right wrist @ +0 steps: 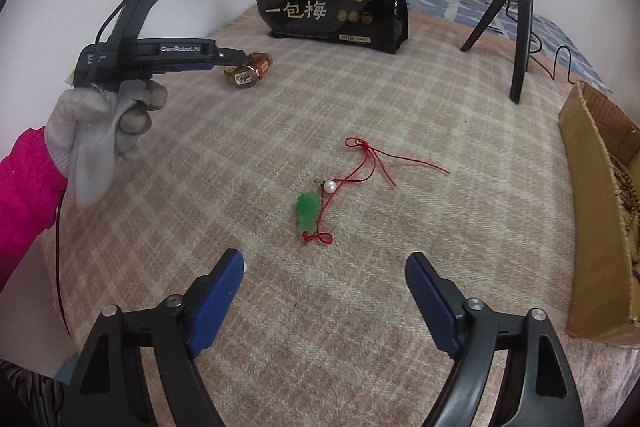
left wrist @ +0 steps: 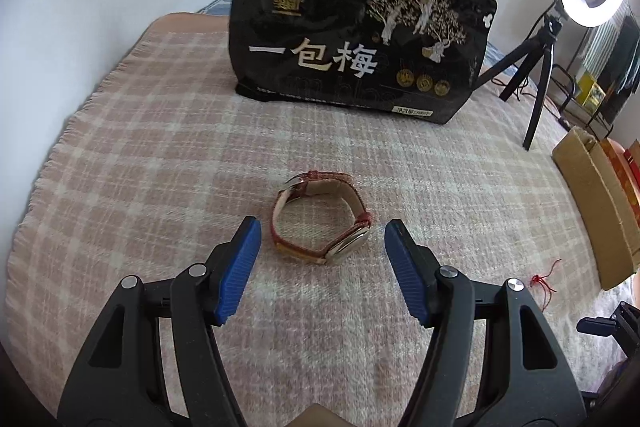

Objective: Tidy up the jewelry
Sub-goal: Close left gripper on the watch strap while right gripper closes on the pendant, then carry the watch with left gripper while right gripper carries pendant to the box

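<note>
My left gripper (left wrist: 322, 233) stands open with nothing between the blue ribbed pads, aimed at the red leather-strapped wristwatch with a pale gold case (left wrist: 322, 217), which lies buckled into a loop on the pink-and-cream checked woollen blanket (left wrist: 160, 131) just ahead of the fingertips; my right gripper (right wrist: 324, 263) is likewise open and empty, hovering short of the green jade-like pendant on a thin red knotted cord with a small white pearl bead (right wrist: 309, 213).

To take the watch well, I would come down with one pad outside the strap and one inside the loop, or span the stiff case, since the loop will likely flatten if squeezed across; the strap looks supple and grainy, the case smooth and slippery. The pendant seems glossy and flat, so I judge a low pinch across its narrow sides safer than snatching at the limp cord, which would let it swing; the blanket is soft and nubbly and may yield under the tips.

The open brown cardboard box (right wrist: 592, 187) at my right, beads already inside, looks the likely destination.
</note>
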A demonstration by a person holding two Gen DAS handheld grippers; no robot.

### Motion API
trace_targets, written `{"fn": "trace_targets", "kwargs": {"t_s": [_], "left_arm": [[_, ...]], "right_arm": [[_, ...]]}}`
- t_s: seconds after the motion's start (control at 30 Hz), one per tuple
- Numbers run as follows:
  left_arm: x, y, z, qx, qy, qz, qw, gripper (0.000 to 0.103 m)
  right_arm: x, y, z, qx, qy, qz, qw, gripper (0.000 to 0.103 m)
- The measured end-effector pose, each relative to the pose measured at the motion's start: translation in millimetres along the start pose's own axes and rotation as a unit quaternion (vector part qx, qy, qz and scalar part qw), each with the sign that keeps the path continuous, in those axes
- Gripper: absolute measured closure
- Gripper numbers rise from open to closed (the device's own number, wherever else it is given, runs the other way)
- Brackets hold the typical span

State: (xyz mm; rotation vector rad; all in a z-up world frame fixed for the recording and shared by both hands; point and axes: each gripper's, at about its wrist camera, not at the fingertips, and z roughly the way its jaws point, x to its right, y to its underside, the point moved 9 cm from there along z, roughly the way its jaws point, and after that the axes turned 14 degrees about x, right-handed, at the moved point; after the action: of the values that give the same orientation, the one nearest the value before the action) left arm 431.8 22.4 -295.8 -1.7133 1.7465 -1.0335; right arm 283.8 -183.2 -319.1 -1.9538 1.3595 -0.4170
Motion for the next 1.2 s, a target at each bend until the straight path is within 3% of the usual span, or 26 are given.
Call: {"fn": "trace_targets", "kwargs": {"t_s": [0.37, 0.63, 0.77, 1.0, 1.2], "left_arm": [[-1.9, 7.7, 30.4, -0.013, -0.031, 0.015, 0.9993, 0.037], [-4.1, 9.4, 37.0, -0.008, -0.034, 0.021, 0.9992, 0.037], [-4.0, 9.5, 38.2, -0.006, -0.035, 0.024, 0.9991, 0.037], [-3.9, 8.9, 38.1, -0.005, -0.036, 0.023, 0.9991, 0.041], [-3.6, 8.5, 37.7, -0.004, -0.037, 0.025, 0.9990, 0.043]], "right_arm": [[-4.6, 0.8, 12.7, -0.009, -0.003, -0.004, 1.000, 0.038], [-9.1, 0.3, 19.6, -0.014, -0.007, -0.009, 1.000, 0.048], [-7.1, -3.1, 25.7, -0.015, 0.000, -0.017, 1.000, 0.059], [-8.4, -6.8, 34.1, -0.018, 0.008, -0.047, 0.999, 0.066], [-13.4, -6.2, 35.1, -0.020, 0.002, -0.077, 0.997, 0.087]]}}
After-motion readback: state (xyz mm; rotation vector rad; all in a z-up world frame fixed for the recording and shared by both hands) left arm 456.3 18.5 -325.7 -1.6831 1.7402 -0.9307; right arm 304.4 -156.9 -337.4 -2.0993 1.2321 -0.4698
